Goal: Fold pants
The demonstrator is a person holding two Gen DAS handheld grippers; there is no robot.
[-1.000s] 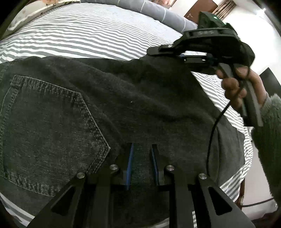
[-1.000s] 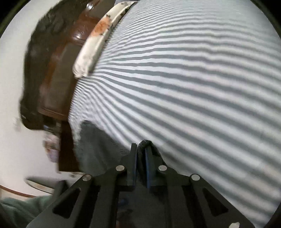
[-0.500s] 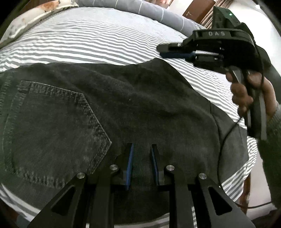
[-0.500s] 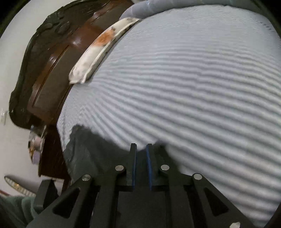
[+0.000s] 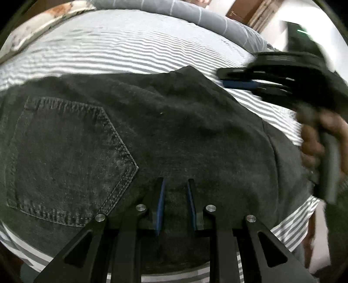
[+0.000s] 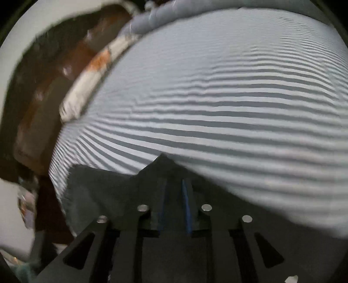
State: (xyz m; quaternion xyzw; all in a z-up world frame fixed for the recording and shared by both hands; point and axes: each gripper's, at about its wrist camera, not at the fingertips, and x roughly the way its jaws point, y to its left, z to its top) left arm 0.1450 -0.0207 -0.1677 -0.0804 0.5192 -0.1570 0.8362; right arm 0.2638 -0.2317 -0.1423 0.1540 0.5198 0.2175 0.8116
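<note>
**Pants lying flat on the bed, both claws apart**

From the left wrist I am seeing the pants (image 5: 174,135) lying spread on the striped sheet (image 5: 121,50), back side up, with the pocket (image 5: 65,156) to the left. My left gripper (image 5: 175,202) is hovering low over the dark fabric near its close edge; its fingers are standing apart and nothing is sitting between the blue pads (image 5: 161,202). On the right the right gripper (image 5: 243,78) is blurred, just beside the far corner of the pants, above the sheet, and a hand (image 5: 315,139) is gripping its handle. A grey pillow (image 5: 195,19) is lying along the far side.

From the right wrist the picture is blurred. The right gripper (image 6: 174,200) is pointing over the corner of the pants (image 6: 113,191), its fingers spread a little with empty space between them. The sheet (image 6: 217,98) is filling the view, and a wooden headboard (image 6: 43,87) is standing at the left.
</note>
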